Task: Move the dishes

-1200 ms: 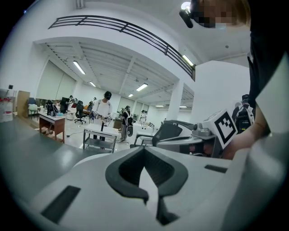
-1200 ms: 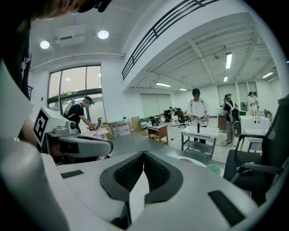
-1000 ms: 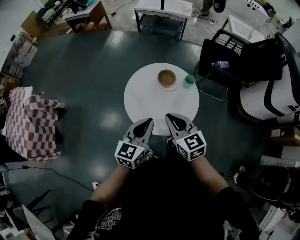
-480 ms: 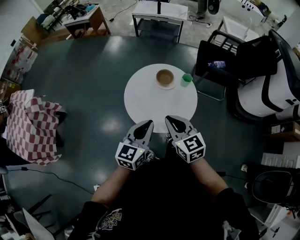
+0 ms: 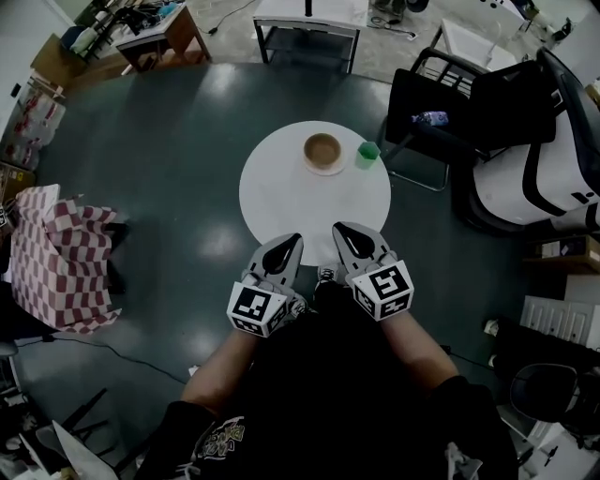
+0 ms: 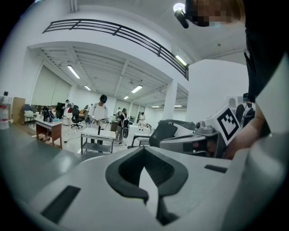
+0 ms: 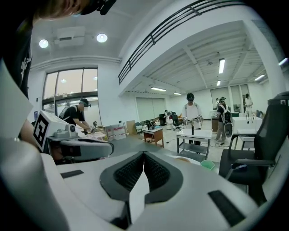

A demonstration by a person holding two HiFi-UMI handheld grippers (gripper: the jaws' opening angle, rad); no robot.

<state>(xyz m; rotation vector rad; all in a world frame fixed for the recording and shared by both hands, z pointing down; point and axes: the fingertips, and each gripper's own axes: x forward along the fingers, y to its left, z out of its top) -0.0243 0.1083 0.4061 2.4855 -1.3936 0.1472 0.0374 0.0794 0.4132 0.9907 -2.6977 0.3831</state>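
A brown bowl [image 5: 322, 149] on a pale saucer sits at the far side of the round white table [image 5: 281, 202], with a small green cup [image 5: 367, 154] just to its right. My left gripper [image 5: 290, 243] and right gripper [image 5: 343, 231] hover side by side over the table's near edge, both shut and holding nothing. They are well short of the dishes. The right gripper view shows its shut jaws [image 7: 144, 158], with the bowl [image 7: 183, 159] and cup [image 7: 207, 164] low beyond them. In the left gripper view the jaws [image 6: 145, 155] are shut too, and the dishes are hidden.
A black chair [image 5: 450, 112] holding a bluish bottle [image 5: 431, 119] stands right of the table. A checked cloth [image 5: 56, 253] lies on the left. A white trolley table [image 5: 305, 19] and a wooden desk [image 5: 155, 33] stand at the back. Several people stand far off.
The table and dishes have slid slightly up and left in the head view. Both grippers stay shut at the table's near edge, shifted only a little.
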